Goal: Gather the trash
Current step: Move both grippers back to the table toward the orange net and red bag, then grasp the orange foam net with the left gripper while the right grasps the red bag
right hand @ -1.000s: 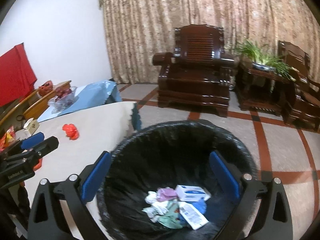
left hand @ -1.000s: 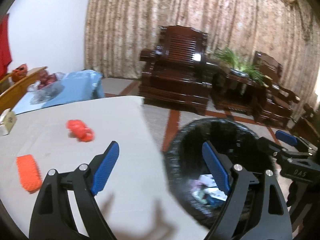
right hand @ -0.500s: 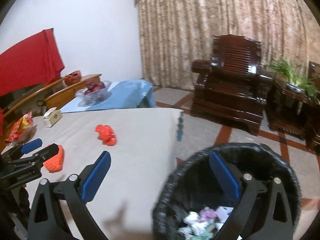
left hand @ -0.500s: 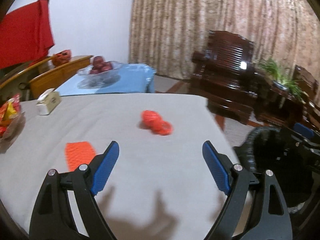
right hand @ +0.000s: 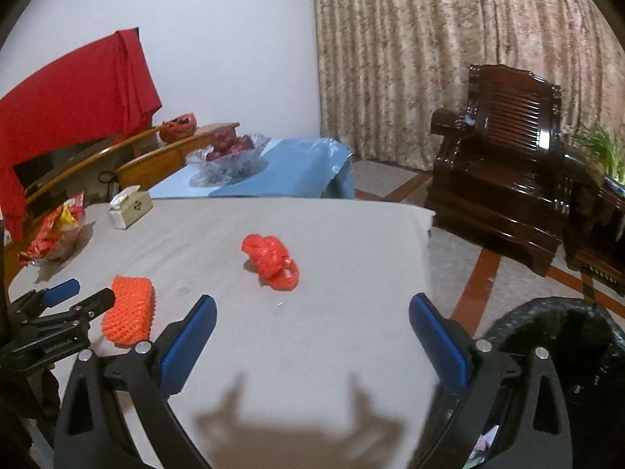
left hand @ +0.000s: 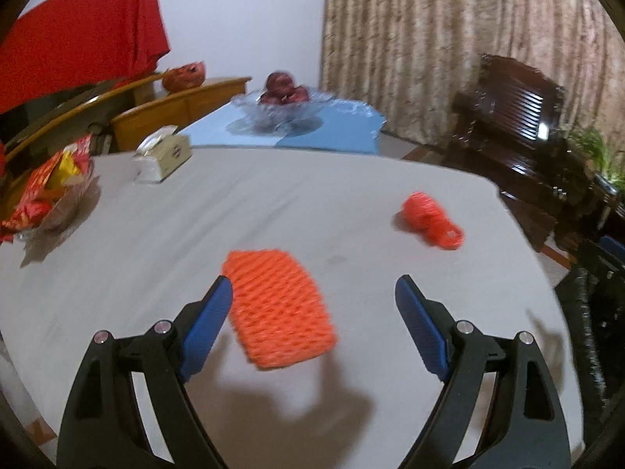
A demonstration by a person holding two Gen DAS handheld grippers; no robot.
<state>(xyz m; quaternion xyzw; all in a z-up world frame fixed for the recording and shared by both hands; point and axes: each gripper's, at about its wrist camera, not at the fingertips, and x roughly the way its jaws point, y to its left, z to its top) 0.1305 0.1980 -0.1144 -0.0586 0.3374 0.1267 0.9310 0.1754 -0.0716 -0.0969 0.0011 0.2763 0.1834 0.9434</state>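
Observation:
An orange foam fruit net (left hand: 279, 305) lies flat on the grey table (left hand: 273, 211); it also shows in the right wrist view (right hand: 129, 308). A crumpled red net bag (left hand: 429, 221) lies further right, also in the right wrist view (right hand: 271, 260). My left gripper (left hand: 314, 332) is open and empty, with the foam net just ahead between its fingers. My right gripper (right hand: 312, 346) is open and empty above the table's near part, the red bag ahead of it. The black-lined trash bin (right hand: 566, 355) stands beside the table at the lower right.
A tissue box (left hand: 162, 154), a snack bowl (left hand: 47, 195) and a glass fruit bowl (left hand: 273, 111) on a blue-covered table sit at the far left. Dark wooden armchairs (right hand: 504, 179) stand on the tiled floor to the right, before a curtain.
Both grippers have swung left, away from the trash bin and over the table. The foam net now lies between the left fingers. Both stay open.

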